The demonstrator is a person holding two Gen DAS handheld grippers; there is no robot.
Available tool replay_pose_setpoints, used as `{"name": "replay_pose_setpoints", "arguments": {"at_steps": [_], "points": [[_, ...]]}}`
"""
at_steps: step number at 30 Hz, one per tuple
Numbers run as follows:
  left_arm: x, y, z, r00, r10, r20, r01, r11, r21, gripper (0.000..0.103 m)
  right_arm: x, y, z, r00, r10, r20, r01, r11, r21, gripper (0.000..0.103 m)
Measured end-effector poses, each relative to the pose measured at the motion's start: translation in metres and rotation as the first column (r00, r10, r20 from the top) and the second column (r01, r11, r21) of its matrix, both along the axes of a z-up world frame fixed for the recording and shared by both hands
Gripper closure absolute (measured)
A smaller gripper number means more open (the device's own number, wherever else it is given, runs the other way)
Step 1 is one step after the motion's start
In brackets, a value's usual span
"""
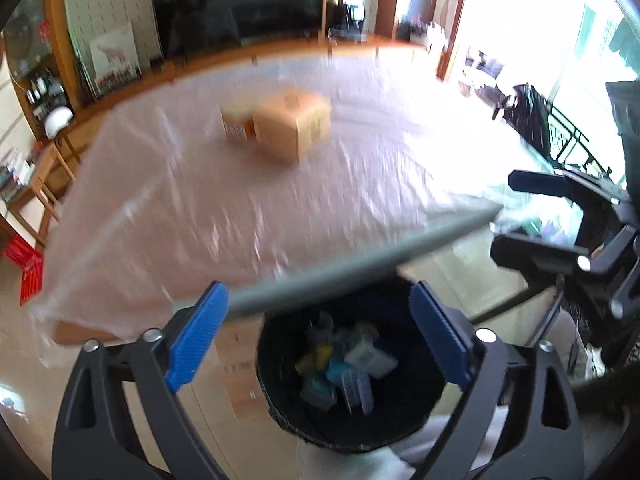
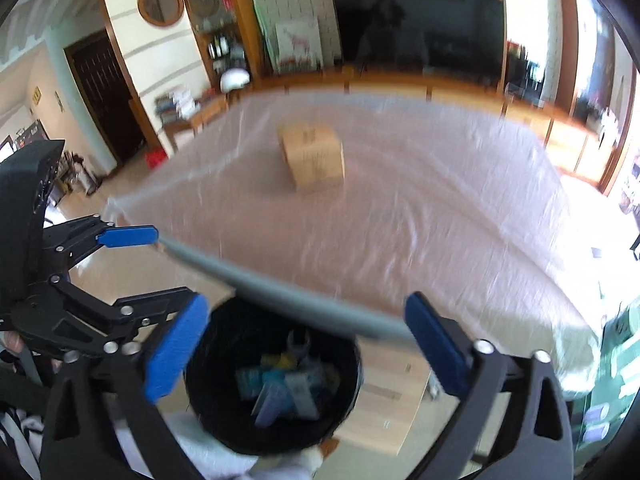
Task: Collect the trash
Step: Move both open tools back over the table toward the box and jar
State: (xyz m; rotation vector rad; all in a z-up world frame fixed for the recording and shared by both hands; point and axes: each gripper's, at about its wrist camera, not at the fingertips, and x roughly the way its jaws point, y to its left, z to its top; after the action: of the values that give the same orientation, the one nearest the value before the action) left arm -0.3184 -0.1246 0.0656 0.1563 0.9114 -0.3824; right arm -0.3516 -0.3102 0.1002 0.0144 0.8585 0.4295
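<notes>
Black hand-held gripper frames, ribbed blue pads, silver screws.

Your left gripper is wide open, blue pads well apart, nothing pinched btwn them; it points steeply down. Your right gripper is likewise wide open, pads spread, nothing clamped, also pitched down. In the left wrist view the right gripper sits at the right edge; in the right wrist view the left one sits at the left edge. Both side by side, apart.
</notes>
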Motion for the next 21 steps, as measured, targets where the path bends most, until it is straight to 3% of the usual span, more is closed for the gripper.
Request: {"name": "replay_pose_setpoints", "arguments": {"at_steps": [4, 9, 13, 21], "points": [[0.027, 0.008, 0.019, 0.997, 0.036, 0.072, -0.037, 0.999, 0.010, 0.004, 0.019, 0.004, 0.009, 0.999, -0.005, 0.034, 0.005, 1.000, 0.008, 0.004], [0.076, 0.022, 0.029, 0.992, 0.066, 0.104, -0.072, 0.996, 0.054, 0.004, 0.051, 0.021, 0.007, 0.998, 0.019, 0.054, -0.017, 0.999, -0.033, 0.004], [0.113, 0.031, 0.019, 0.993, 0.053, 0.102, -0.067, 0.989, 0.135, 0.004, 0.073, 0.036, 0.002, 0.998, 0.034, 0.055, -0.030, 0.996, -0.080, 0.004], [0.165, 0.035, -0.012, 0.998, -0.041, 0.038, 0.032, 0.978, 0.204, 0.004, 0.124, 0.058, -0.016, 1.000, 0.024, 0.007, -0.023, 0.994, -0.111, 0.005]]}}
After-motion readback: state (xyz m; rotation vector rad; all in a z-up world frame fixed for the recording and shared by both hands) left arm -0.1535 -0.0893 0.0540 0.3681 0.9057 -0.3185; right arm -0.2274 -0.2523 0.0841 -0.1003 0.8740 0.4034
